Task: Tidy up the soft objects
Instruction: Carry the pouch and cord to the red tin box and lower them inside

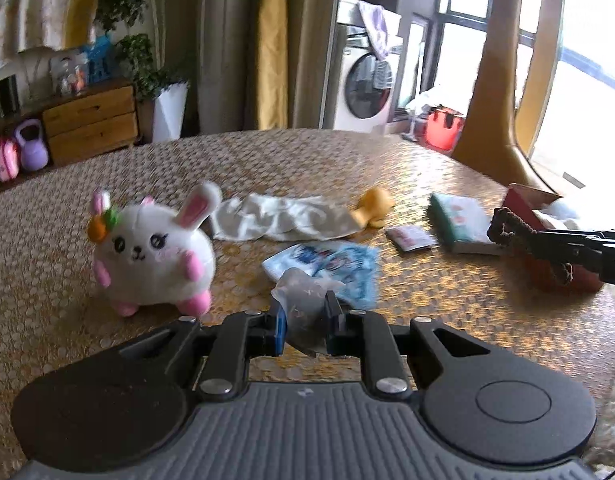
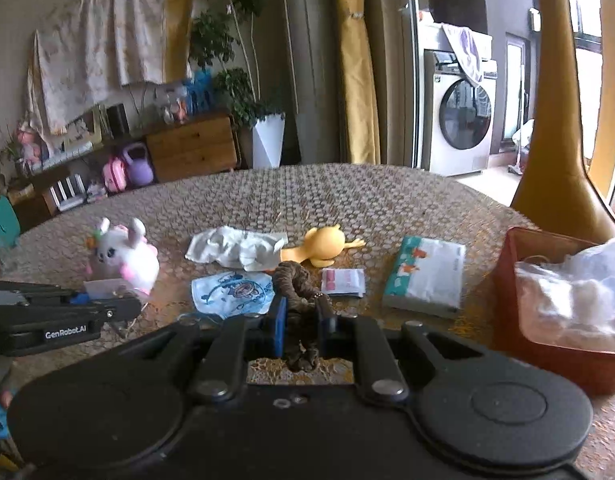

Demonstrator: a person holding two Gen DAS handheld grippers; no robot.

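Note:
My left gripper is shut on a small clear plastic packet above the woven table. My right gripper is shut on a brown braided rope piece; it also shows in the left wrist view near the red box. On the table lie a white bunny plush, a white cloth, a yellow duck toy, a blue child's mask, a small red-white sachet and a tissue pack.
The red box at the right table edge holds white soft material. A yellow chair back rises behind it. The left gripper's body reaches in from the left beside the bunny.

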